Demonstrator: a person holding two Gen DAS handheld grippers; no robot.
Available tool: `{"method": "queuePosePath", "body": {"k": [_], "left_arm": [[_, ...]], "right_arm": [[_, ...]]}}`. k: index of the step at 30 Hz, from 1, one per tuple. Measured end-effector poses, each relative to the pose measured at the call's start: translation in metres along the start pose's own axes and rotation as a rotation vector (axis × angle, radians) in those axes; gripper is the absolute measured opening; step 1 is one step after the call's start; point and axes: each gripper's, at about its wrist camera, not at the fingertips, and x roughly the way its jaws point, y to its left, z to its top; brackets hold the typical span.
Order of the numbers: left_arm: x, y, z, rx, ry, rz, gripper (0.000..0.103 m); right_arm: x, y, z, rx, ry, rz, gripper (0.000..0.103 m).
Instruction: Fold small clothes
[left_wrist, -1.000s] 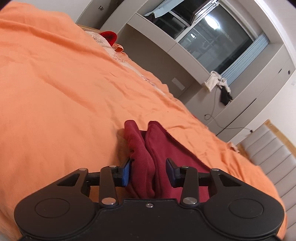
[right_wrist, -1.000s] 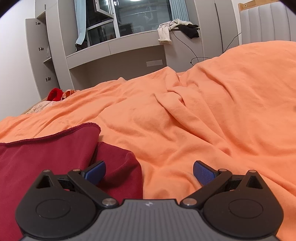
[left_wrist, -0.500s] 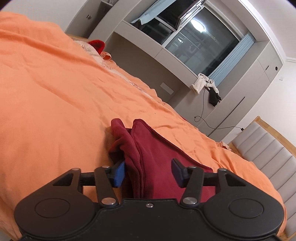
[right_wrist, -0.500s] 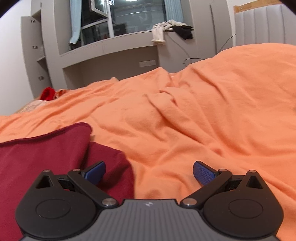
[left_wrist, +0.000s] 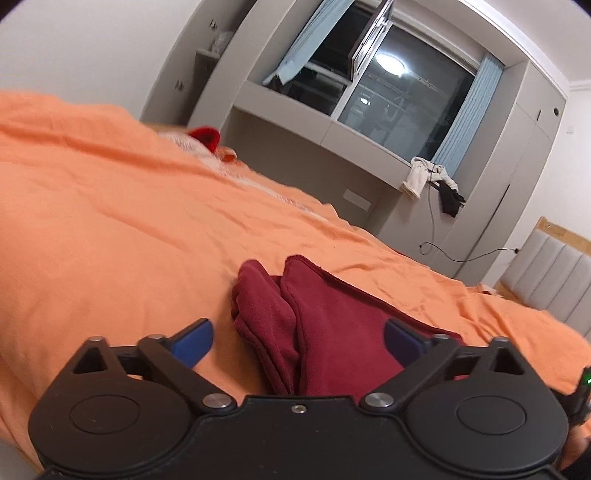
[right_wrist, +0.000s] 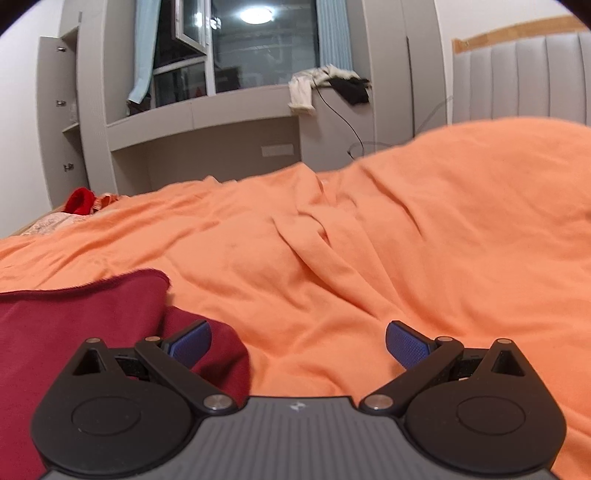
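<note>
Dark red garment (left_wrist: 325, 332) was seen lying on the orange bed cover (left_wrist: 110, 229), lower centre of the left wrist view; folded over, two rounded lobes side by side, stitched hem along the top edge. Left hand-held gripper (left_wrist: 299, 341) had just been opened, jaws wide, cloth between them but not pressed. Right hand-held gripper (right_wrist: 299, 345) was released too, its left pad over the garment's corner at lower left.

The garment (left_wrist: 332, 325) is plain dark red, the bedspread (left_wrist: 110, 229) plain orange. Gripper pads (right_wrist: 190, 341) are blue, curtains (left_wrist: 467, 122) pale blue, headboard (right_wrist: 524, 74) grey.
</note>
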Motion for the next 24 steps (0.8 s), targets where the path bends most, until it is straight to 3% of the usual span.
{"method": "queuePosePath", "body": {"k": [7, 10, 16, 24], "left_arm": [[-0.018, -0.016, -0.023, 0.078, -0.012, 0.020, 0.102], [-0.022, -0.016, -0.035, 0.054, 0.020, -0.001, 0.102], [-0.020, -0.017, -0.054, 0.025, 0.109, -0.079, 0.102], [-0.016, -0.008, -0.064, -0.076, 0.160, -0.166, 0.102]], "right_arm": [[-0.022, 0.028, 0.007, -0.095, -0.064, 0.036, 0.103], [-0.032, 0.041, 0.008, -0.137, -0.084, 0.063, 0.103], [-0.052, 0.070, 0.005, -0.195, -0.110, 0.203, 0.103], [-0.061, 0.114, -0.016, -0.237, -0.067, 0.342, 0.103]]}}
